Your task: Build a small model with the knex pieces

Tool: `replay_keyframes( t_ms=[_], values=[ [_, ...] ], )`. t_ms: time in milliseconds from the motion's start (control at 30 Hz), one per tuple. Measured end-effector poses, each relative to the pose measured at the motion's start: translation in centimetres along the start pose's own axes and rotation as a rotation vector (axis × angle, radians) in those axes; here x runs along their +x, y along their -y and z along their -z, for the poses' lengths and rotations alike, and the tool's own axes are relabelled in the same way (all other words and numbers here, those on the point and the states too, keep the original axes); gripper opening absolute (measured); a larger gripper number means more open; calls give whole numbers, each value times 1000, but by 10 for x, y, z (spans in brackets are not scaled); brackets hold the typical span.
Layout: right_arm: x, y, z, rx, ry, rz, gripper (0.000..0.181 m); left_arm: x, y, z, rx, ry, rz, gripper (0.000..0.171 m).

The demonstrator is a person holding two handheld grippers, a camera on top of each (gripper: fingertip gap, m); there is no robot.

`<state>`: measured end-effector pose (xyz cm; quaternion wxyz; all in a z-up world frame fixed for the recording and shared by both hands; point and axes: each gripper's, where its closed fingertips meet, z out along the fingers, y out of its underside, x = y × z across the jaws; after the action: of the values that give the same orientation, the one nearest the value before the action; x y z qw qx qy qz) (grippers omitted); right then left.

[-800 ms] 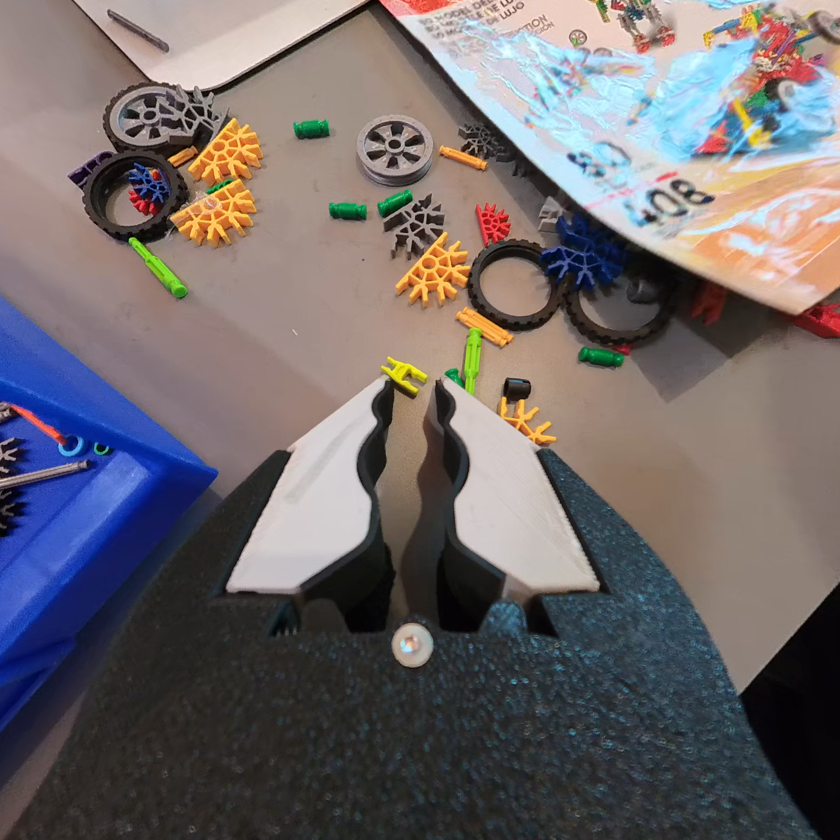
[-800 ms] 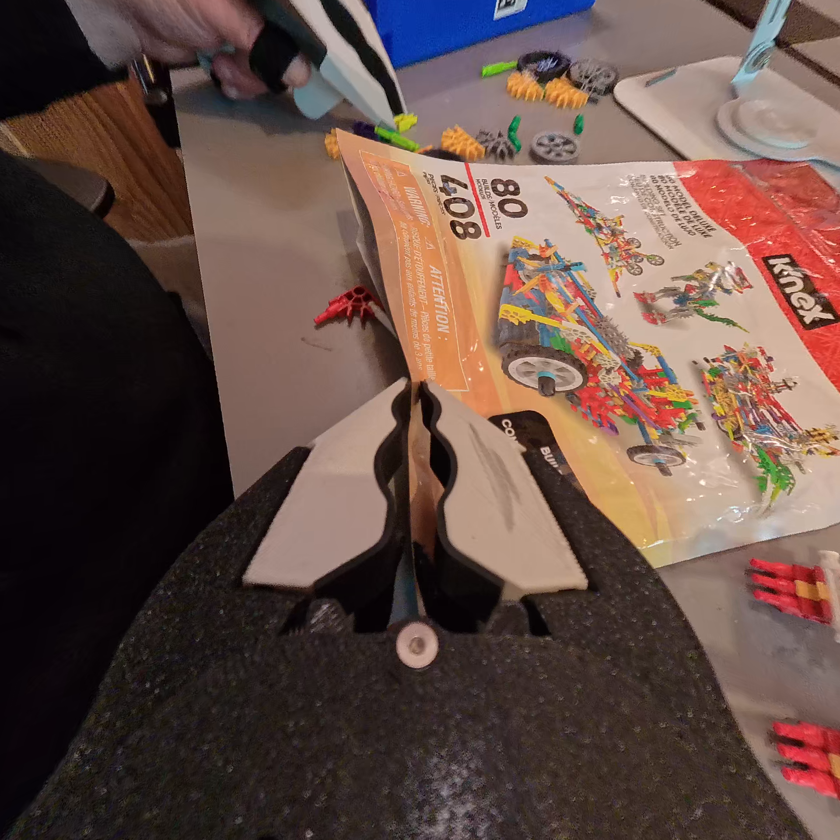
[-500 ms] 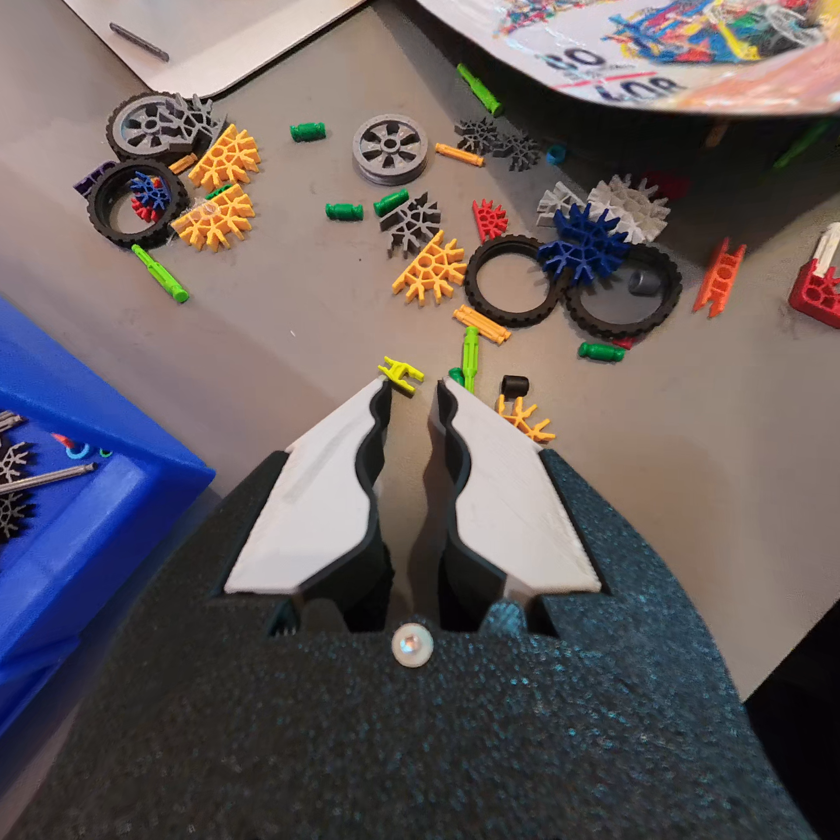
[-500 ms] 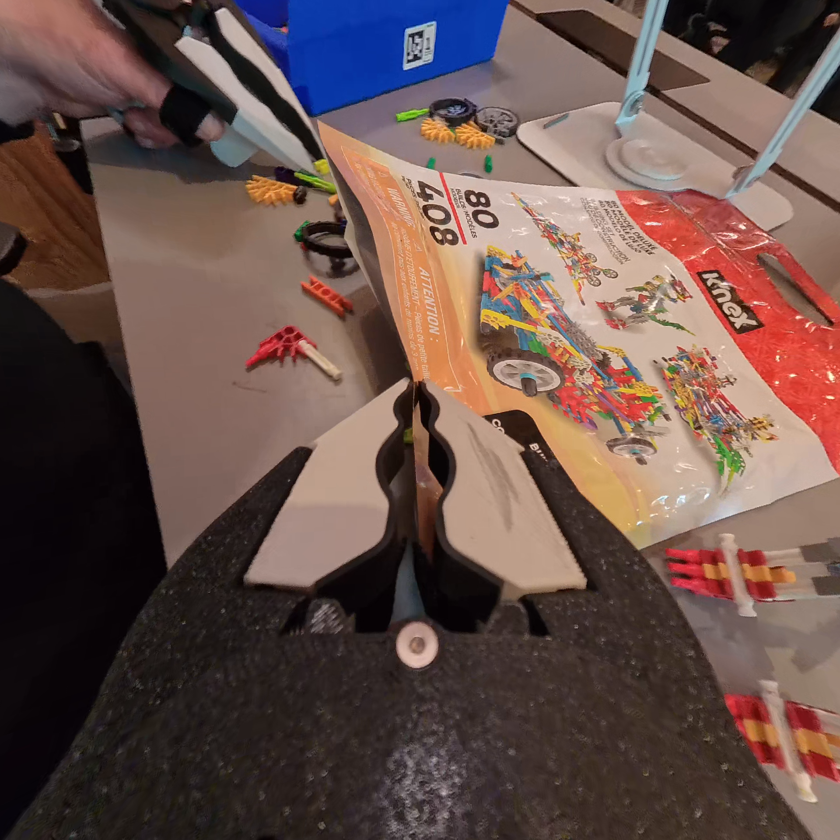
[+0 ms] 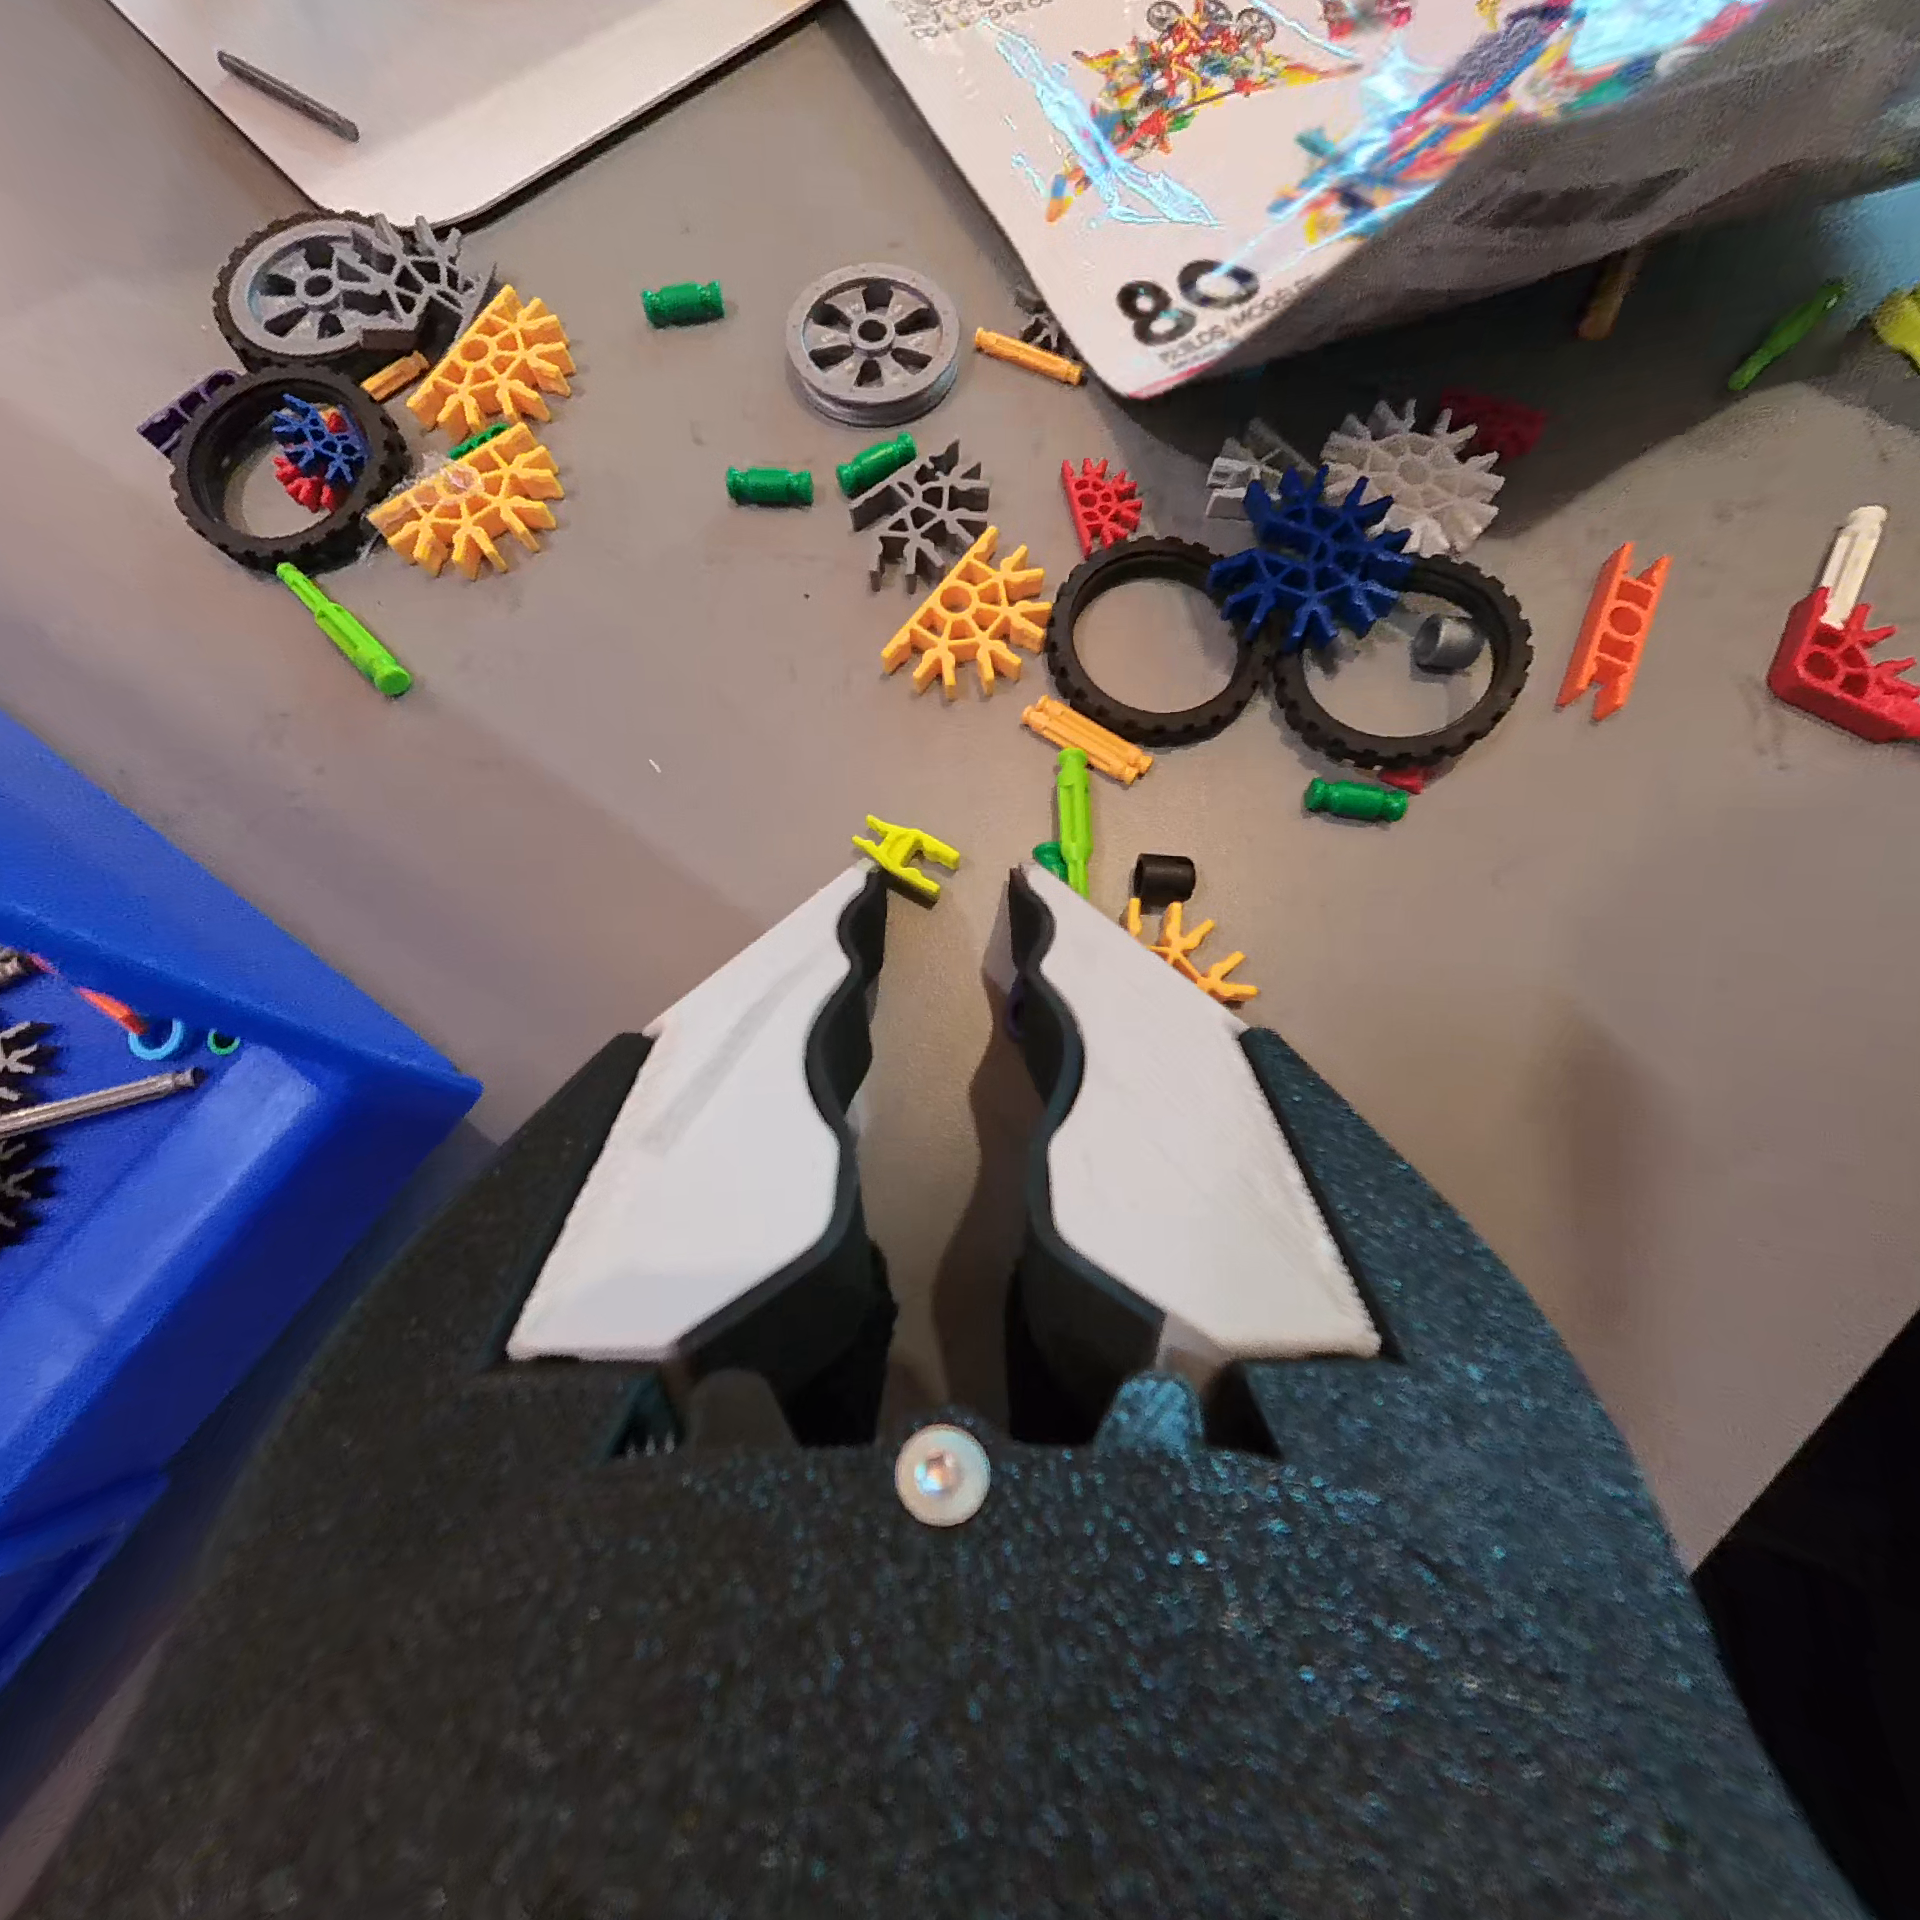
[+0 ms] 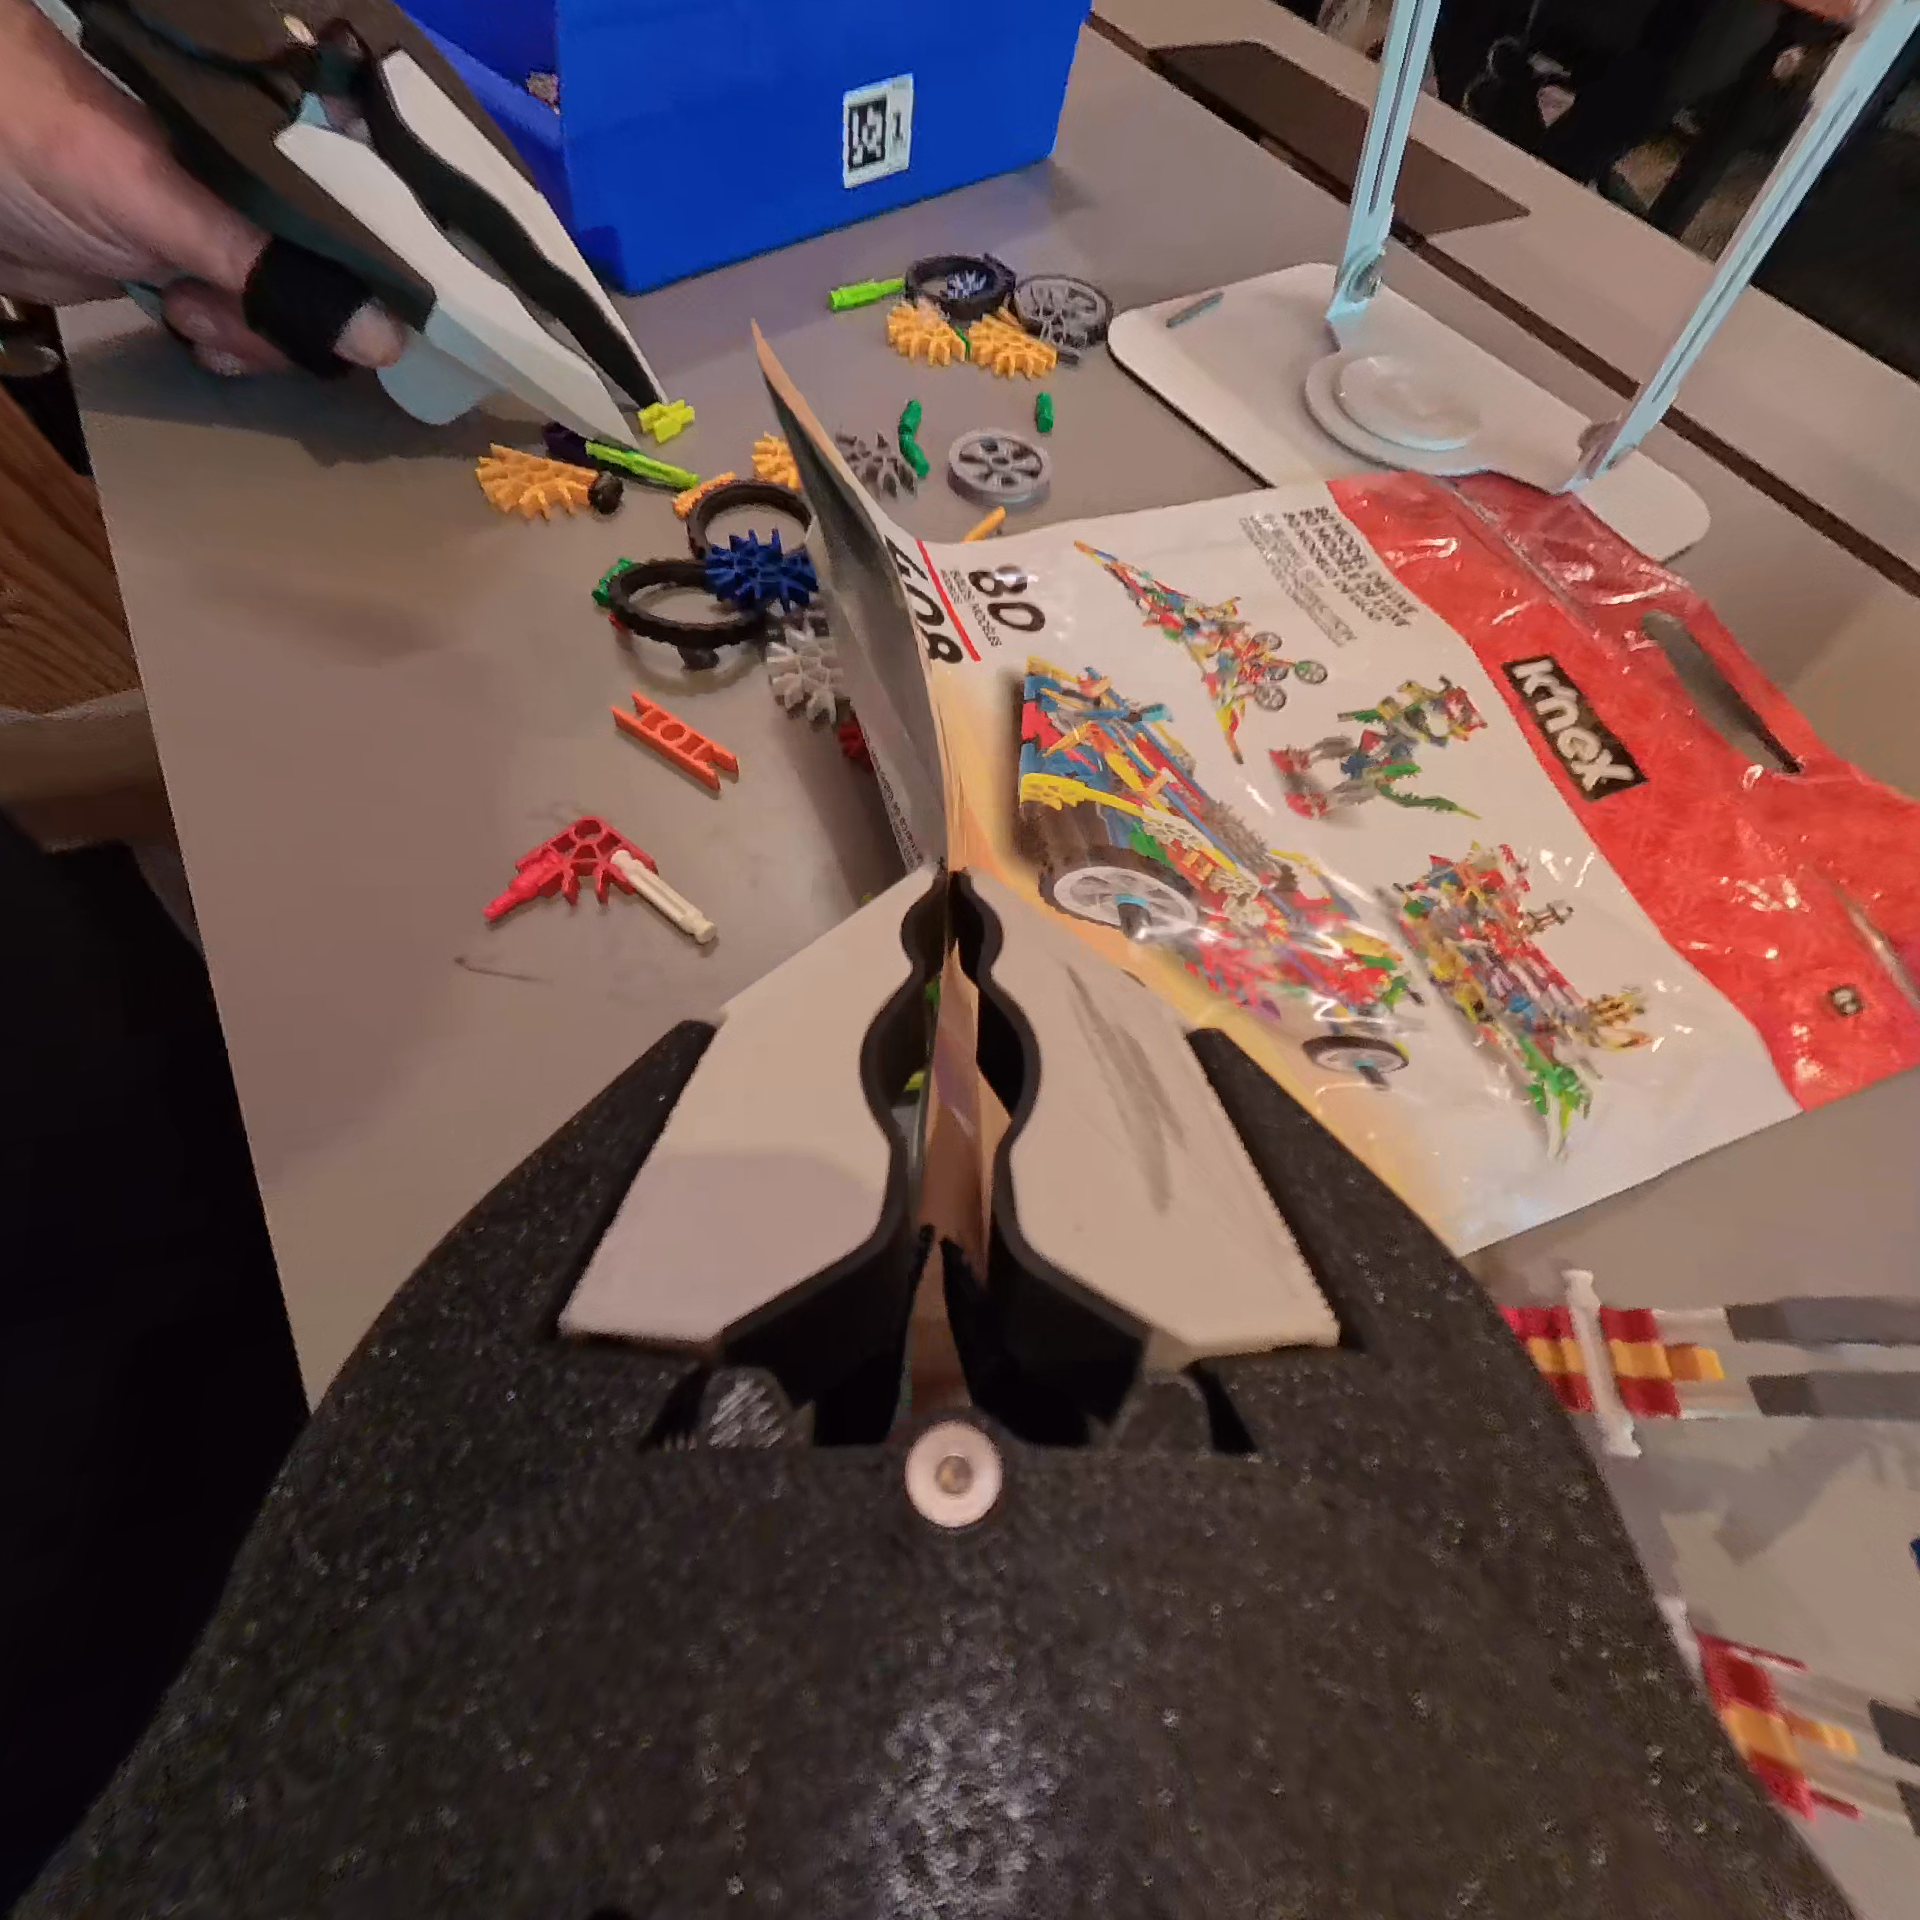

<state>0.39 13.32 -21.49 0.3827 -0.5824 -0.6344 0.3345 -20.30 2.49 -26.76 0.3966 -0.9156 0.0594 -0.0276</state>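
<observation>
My left gripper (image 5: 940,883) is open and empty, low over the grey table, its tips next to a small yellow connector (image 5: 904,847). It also shows in the right wrist view (image 6: 639,416), held by a hand, with that connector (image 6: 665,419) at its tip. My right gripper (image 6: 940,878) is shut on the bottom edge of a printed plastic toy bag (image 6: 1351,727) and holds that edge up off the table. The bag's raised end (image 5: 1403,156) hangs over loose pieces at the top right of the left wrist view.
Loose building pieces lie around: black tyres (image 5: 1153,639), a blue connector (image 5: 1314,566), grey wheels (image 5: 873,338), yellow fans, green rods, an orange clip (image 6: 675,740), a red connector with a white rod (image 6: 582,862). A blue bin (image 5: 156,1195) stands left; a white stand base (image 6: 1247,364) is behind. Across from one pair of fingers to the other is roughly 25 cm. From the right gripper's tips to the orange clip (image 6: 675,740) is close to 11 cm. It turns up in the left wrist view (image 5: 1635,617) as well.
The right gripper has raised and drawn the bag's edge back, uncovering tyres, connectors and clips beneath it. The left gripper's jaws have opened a little wider; it has stayed in place.
</observation>
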Motion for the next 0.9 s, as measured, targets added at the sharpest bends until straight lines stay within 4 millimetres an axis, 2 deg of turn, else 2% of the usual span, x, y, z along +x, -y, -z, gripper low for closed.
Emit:
replay_keyframes(
  t_ms=[233,333,400,567,633,733,767,900],
  values=[
    [3,-25,2,-97,-62,-20,0,0,1,1,7,0,1,22],
    [1,-27,1,-124,-55,-35,16,-1,3,2,16,17,-7,22],
    [-2,-28,1,-130,-50,-6,19,-3,6,5,16,28,2,22],
    [-6,-27,3,-98,-10,-5,23,-4,40,13,72,81,-71,25],
    [-5,-27,5,-75,1,-20,23,-6,57,7,71,98,-90,33],
    [-6,-27,6,-51,29,-36,23,-17,74,-13,37,145,-95,58],
    [-6,-28,6,-46,36,-41,23,-21,80,-21,33,147,-86,60],
    [-4,-25,9,-16,53,-58,23,-32,90,-49,-13,110,14,79]
  ],
)
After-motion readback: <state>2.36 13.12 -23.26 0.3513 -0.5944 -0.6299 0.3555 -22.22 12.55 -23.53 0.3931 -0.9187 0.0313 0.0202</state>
